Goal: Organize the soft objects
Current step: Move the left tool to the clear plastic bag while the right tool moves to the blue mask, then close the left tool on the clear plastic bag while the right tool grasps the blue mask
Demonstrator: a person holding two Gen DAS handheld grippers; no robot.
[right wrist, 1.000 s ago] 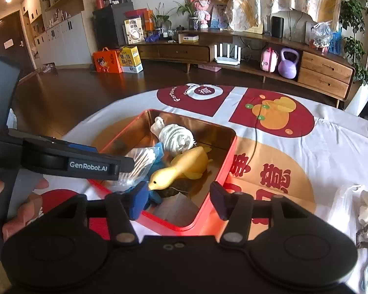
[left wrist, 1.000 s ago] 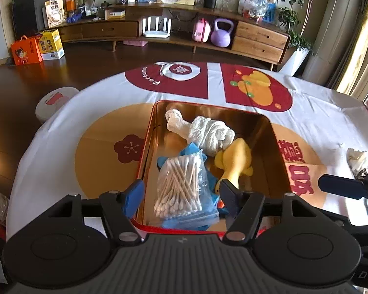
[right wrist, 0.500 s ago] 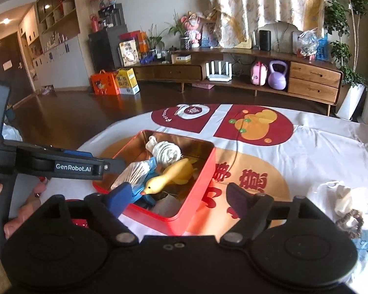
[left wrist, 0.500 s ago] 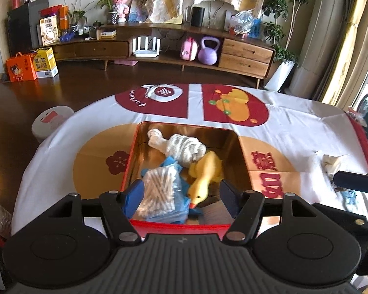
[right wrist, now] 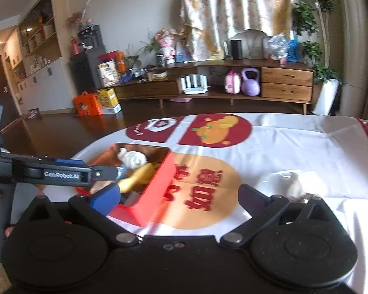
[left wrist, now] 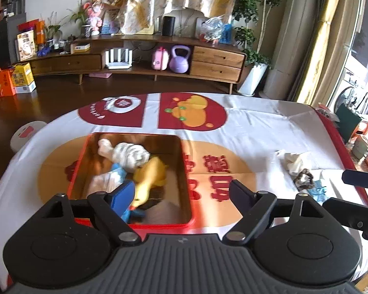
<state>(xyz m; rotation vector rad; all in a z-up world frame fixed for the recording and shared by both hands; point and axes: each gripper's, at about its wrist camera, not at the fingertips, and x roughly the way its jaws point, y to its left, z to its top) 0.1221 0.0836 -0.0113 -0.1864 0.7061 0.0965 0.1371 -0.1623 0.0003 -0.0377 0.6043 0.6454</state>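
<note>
Left wrist view, risks and blind spots, listed from largest item down.

Table [left wrist: 269, 132]: round, under a white printed cloth. Risk judged: a grab at cloth-coloured pieces could pinch and drag the cloth, shifting whatever sat on it.

Tin [left wrist: 187, 171]: red rim, gold inside, on the cloth towards the left. Its near wall was blurred and partly cut off by the tongs. Risk judged: a low approach could knock the rim and slide the tin.

Left tongs [left wrist: 181, 196]: jaws apart and opening, nothing between them, hanging over the tin's near right corner.

Right tongs [right wrist: 178, 196]: jaws wide apart and opening, nothing held, over the cloth between tin and loose pile.

White bundle [left wrist: 129, 153]: inside the tin, at the back.

Yellow duck [left wrist: 151, 175]: inside the tin, beside the bundle; its head was smeared by blur.

Bag of swabs [left wrist: 103, 183]: inside the tin, partly behind the blue pad; contents hard to read.

Loose pile [left wrist: 297, 169]: pale, dark and blue scraps on the cloth, well apart from the tin. Identities unclear; risk judged that small limp pieces could slip from wide jaws.
</note>
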